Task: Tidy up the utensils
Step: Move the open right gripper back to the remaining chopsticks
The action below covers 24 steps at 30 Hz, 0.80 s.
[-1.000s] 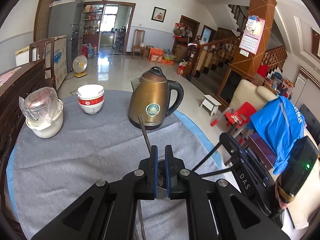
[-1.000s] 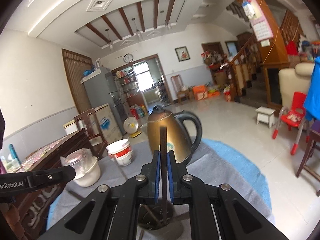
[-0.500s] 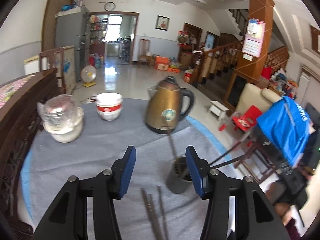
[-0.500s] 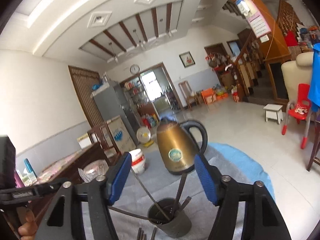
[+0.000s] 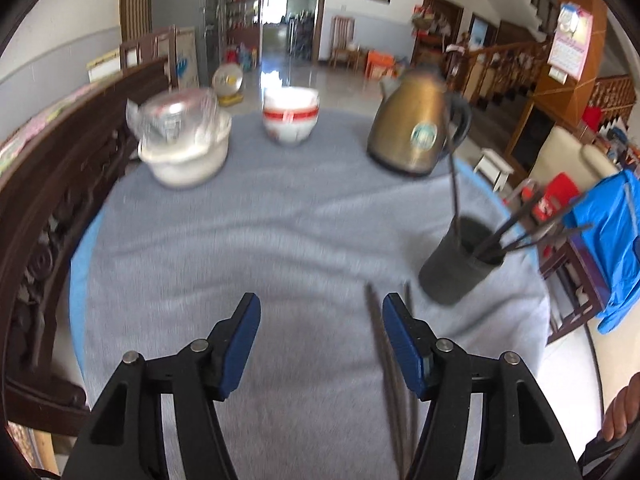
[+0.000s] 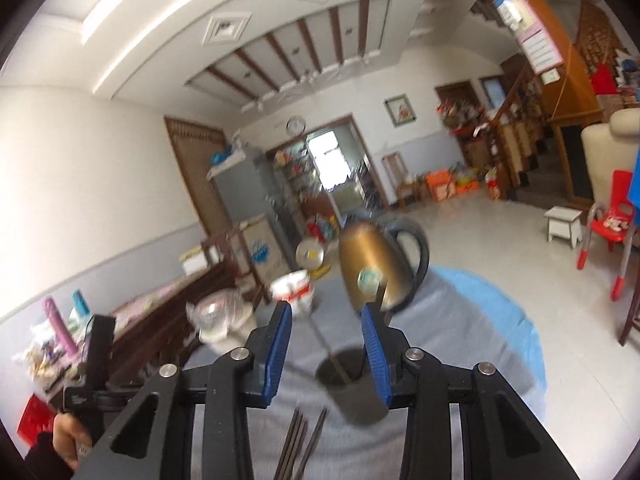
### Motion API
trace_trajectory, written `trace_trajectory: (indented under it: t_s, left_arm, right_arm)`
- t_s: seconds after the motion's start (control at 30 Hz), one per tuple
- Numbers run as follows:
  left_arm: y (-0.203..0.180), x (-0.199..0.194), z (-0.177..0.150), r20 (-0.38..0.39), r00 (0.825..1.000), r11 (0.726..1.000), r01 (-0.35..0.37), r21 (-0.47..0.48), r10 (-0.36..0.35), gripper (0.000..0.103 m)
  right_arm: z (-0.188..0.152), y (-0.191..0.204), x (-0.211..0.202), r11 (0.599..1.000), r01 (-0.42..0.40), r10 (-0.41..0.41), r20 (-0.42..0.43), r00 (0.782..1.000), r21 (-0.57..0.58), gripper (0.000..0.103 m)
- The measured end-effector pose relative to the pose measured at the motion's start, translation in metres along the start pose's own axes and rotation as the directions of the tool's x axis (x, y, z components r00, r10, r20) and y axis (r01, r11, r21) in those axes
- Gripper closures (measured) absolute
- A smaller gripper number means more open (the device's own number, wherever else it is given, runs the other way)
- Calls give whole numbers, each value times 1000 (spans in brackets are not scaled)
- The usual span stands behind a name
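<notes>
A dark cup (image 5: 460,264) stands on the grey cloth at the right and holds several dark chopsticks (image 5: 516,232) leaning outward. More loose chopsticks (image 5: 384,360) lie flat on the cloth just in front of it. My left gripper (image 5: 322,320) points down at the cloth, its jaws opening with nothing between them; the loose chopsticks run beside its right finger. My right gripper (image 6: 326,336) hangs a little behind and above the cup (image 6: 348,384). Its jaws are closing but press on nothing. The loose chopsticks (image 6: 304,444) lie below it.
A brass kettle (image 5: 416,132), stacked red-and-white bowls (image 5: 290,120) and a white pot with a wrapped lid (image 5: 184,140) stand along the table's far side. A dark carved wooden rail (image 5: 48,208) borders the left. A hand (image 6: 68,436) holds the left gripper.
Both grippers, shut on chopsticks over the cup a second ago, have let go and pulled back. The left one has dropped toward the loose chopsticks. The right jaws have narrowed again.
</notes>
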<state>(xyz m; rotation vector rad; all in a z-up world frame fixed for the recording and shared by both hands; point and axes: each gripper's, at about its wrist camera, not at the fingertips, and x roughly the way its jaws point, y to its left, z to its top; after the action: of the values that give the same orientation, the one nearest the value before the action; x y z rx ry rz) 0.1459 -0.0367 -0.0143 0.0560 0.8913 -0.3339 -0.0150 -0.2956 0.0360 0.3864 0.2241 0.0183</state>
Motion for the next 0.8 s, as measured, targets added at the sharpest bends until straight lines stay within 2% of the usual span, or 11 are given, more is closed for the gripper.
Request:
trace_trajectory:
  t_s: [0.13, 0.33, 0.4, 0.53, 0.63, 0.8]
  left_arm:
    - [-1, 19, -27, -75, 997, 1000, -4, 3, 4, 39]
    - [-3, 41, -67, -157, 988, 1000, 0, 25, 4, 39]
    - [-6, 42, -77, -155, 988, 999, 11, 32, -6, 39]
    - [-13, 42, -90, -136, 990, 998, 47, 46, -40, 39]
    - [-17, 44, -97, -141, 987, 996, 80, 47, -73, 39]
    - [-24, 55, -103, -170, 983, 995, 84, 56, -73, 39]
  right_arm:
    - [-35, 2, 18, 1000, -15, 16, -121, 992, 13, 64]
    - [-95, -10, 43, 998, -5, 25, -311, 950, 66, 64]
    - [-113, -17, 47, 996, 11, 22, -356, 934, 91, 64]
    - [-139, -28, 57, 991, 37, 20, -423, 906, 125, 64]
    - [-149, -33, 58, 990, 53, 12, -442, 897, 134, 63]
    - [-150, -37, 57, 988, 64, 5, -443, 897, 141, 63]
